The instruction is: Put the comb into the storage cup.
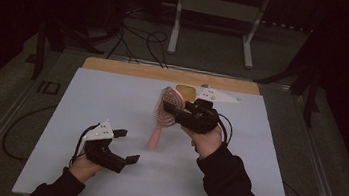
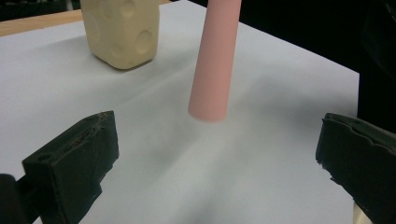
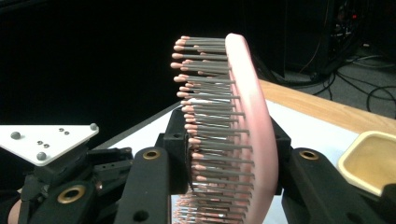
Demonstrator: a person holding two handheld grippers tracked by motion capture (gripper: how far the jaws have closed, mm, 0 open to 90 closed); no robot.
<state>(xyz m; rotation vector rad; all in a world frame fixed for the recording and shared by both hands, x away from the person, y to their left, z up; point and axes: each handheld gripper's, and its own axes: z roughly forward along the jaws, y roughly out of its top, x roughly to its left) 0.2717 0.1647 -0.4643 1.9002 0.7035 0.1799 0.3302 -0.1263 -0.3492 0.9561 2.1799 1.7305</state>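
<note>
A pink hairbrush (image 1: 165, 111) is lifted off the white sheet, head up and handle slanting down. My right gripper (image 1: 181, 110) is shut on the bristled head (image 3: 233, 130), one jaw on the bristle side and one on the back. The handle's round end (image 2: 210, 93) hangs just above the sheet. My left gripper (image 1: 127, 146) rests low at the front left with its jaws wide open and nothing between them. In the left gripper view the handle stands beyond the gap of the left gripper (image 2: 217, 140), apart from both pads.
A cream-yellow block with round dimples (image 2: 122, 30) sits on the sheet behind the brush (image 1: 186, 92). The white sheet (image 1: 111, 100) covers a wooden table whose bare edge (image 1: 165, 73) shows at the back. Cables and a metal stand (image 1: 175, 27) lie on the floor beyond.
</note>
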